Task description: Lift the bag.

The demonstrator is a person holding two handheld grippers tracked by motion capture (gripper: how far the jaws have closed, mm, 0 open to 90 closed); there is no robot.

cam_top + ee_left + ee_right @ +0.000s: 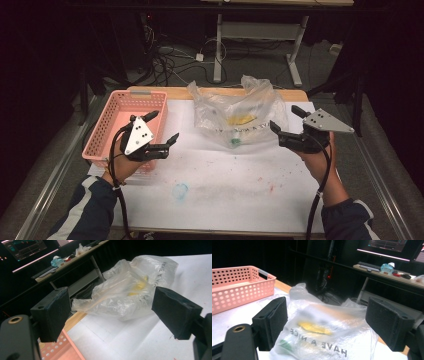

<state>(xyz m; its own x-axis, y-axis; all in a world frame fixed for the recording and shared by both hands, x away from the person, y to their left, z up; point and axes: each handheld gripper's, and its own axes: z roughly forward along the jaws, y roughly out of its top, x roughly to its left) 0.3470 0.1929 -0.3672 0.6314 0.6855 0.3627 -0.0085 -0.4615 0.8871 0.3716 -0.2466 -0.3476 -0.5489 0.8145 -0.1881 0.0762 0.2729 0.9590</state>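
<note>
Hand-held gripper (325, 322) just before plastic bag (324, 337)

Lab: monitors (387, 245), floor cables (165, 60), desks.

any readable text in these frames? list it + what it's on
"HAVE A NICE" – black print on the clear plastic bag, seen upside down in the right gripper view; any further words are hidden.
Same print on the bag in the high view and the left gripper view: too small or blurred to read.
Monitor behind the table: coloured lines of text, too small to read.
Pink basket, both grippers: no text.
</note>
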